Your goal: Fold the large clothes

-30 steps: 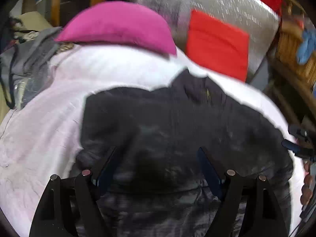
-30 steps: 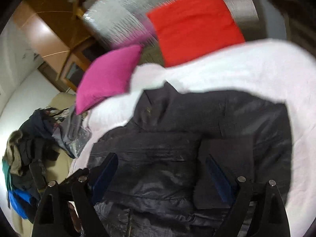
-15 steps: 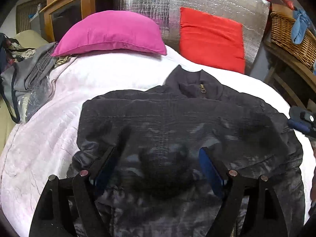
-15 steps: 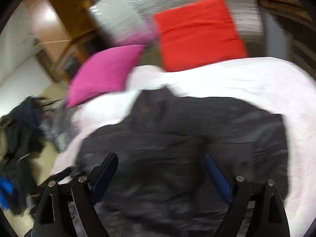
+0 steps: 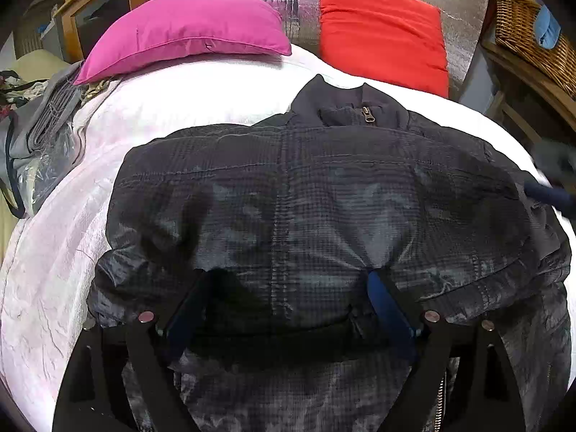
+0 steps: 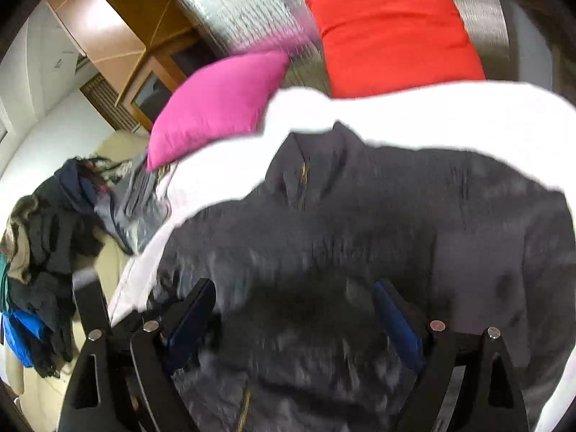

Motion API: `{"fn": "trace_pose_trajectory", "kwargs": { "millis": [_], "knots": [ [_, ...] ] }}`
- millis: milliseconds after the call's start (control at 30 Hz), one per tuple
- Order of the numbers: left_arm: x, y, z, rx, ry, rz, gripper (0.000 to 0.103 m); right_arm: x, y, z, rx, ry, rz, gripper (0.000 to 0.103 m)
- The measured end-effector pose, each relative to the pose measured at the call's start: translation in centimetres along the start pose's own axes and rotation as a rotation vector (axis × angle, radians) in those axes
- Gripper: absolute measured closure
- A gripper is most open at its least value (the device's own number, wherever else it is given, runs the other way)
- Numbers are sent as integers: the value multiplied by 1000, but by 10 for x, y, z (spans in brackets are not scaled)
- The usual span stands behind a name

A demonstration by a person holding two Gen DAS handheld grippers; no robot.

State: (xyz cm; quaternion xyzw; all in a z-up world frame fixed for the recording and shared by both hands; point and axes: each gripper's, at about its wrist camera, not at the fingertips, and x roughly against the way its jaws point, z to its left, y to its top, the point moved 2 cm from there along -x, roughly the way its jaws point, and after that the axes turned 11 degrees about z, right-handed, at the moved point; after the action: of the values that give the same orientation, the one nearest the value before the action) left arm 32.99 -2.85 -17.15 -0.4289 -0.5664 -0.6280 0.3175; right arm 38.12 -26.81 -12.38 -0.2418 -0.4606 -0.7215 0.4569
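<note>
The dark jacket (image 5: 324, 194) lies spread on the white bed (image 5: 54, 270), and the left gripper (image 5: 288, 302), jaws just widening, and right gripper (image 6: 291, 309) stand open over it.

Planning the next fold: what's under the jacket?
The jacket lies on the white bedcover, which shows round its edges. Anything directly beneath the jacket is covered.

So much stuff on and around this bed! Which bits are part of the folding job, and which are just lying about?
Part of the job:
- dark jacket
- left gripper, open
- right gripper, open

Just lying about:
- pink pillow
- red cushion
- wicker basket
- heap of clothes
- white bed cover
</note>
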Motion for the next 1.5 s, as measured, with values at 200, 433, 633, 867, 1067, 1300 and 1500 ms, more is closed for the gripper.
{"fn": "trace_pose_trajectory", "kwargs": {
  "millis": [200, 433, 633, 867, 1067, 1300, 1500],
  "knots": [
    [-2, 1, 1, -2, -4, 7, 12, -51, 14, -35, -100, -41, 122, 12],
    [-2, 0, 3, 2, -12, 7, 10, -22, 3, -7, -36, -39, 48, 12],
    [-3, 1, 4, 5, -9, 4, 8, 9, -42, 7, -4, 38, 28, 12],
    [21, -4, 4, 19, -30, -10, 8, -7, -49, -1, -34, 22, 77, 12],
    [16, -6, -2, -14, -4, 7, 8, 7, -13, 10, -32, 40, 19, 12],
    [1, -5, -2, -15, -8, 28, 4, -48, 11, -26, -155, -14, 109, 12],
    [23, -15, 11, 20, -50, -15, 4, -9, -9, 4, -42, 8, 37, 12]
  ]
}}
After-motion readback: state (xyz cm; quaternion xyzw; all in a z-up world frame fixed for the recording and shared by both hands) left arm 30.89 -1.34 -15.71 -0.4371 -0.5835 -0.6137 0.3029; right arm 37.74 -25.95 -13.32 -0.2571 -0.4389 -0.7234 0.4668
